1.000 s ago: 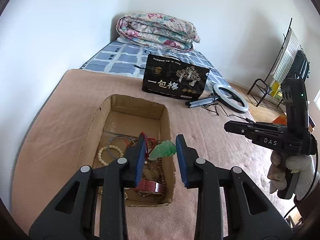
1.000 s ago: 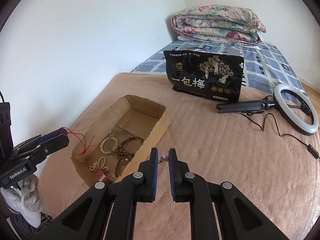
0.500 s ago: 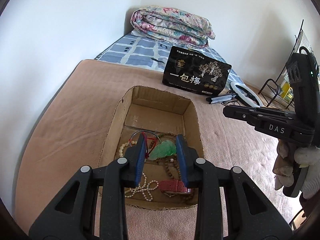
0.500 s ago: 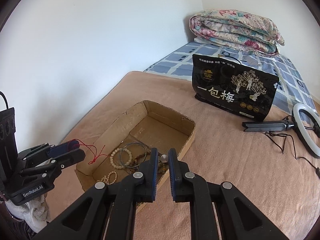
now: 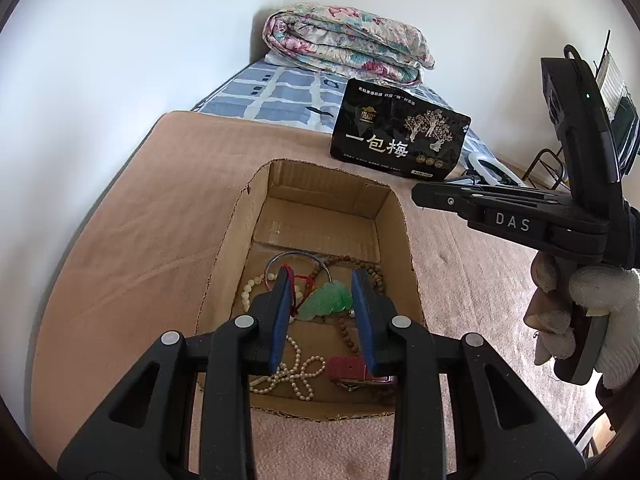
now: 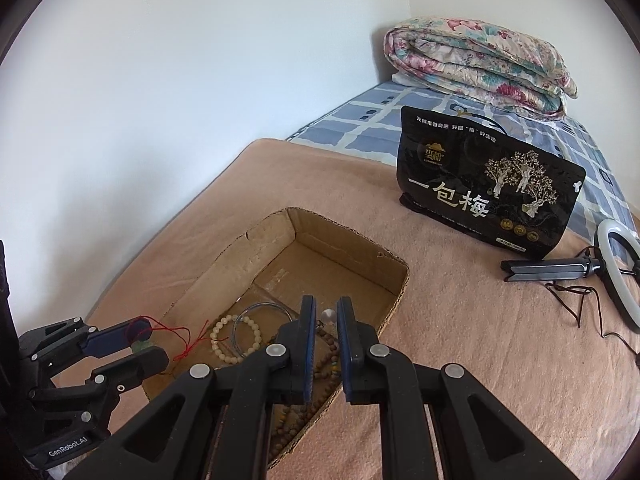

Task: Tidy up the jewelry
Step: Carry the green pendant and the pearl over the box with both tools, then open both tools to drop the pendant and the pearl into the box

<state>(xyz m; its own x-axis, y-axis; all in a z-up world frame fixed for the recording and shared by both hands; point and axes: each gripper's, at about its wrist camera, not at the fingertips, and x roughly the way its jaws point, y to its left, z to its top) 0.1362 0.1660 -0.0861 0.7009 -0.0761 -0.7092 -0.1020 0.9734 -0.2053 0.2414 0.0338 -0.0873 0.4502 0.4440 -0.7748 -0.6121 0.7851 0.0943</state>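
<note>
An open cardboard box [image 5: 394, 216] [image 6: 402, 284] lies on the brown blanket and holds bead bracelets [image 6: 224, 336], a metal bangle [image 5: 298, 256], a white pearl string [image 5: 298, 368] and a red item [image 5: 346, 368]. My left gripper [image 5: 322, 300] hovers over the box's near end, shut on a green jade pendant [image 5: 326, 300] with a red cord [image 6: 180, 336]. My right gripper [image 6: 325, 320] is over the box's right wall, shut on a small silvery bead earring [image 6: 328, 315].
A black snack bag [image 6: 488, 196] stands behind the box. A ring light [image 6: 618, 276] with stand and cable lies to the right. A folded floral quilt [image 6: 476, 64] sits at the bed's far end. A white wall runs along the left.
Both grippers have moved toward and over the box, each still holding its piece. The box now fills more of both views.
</note>
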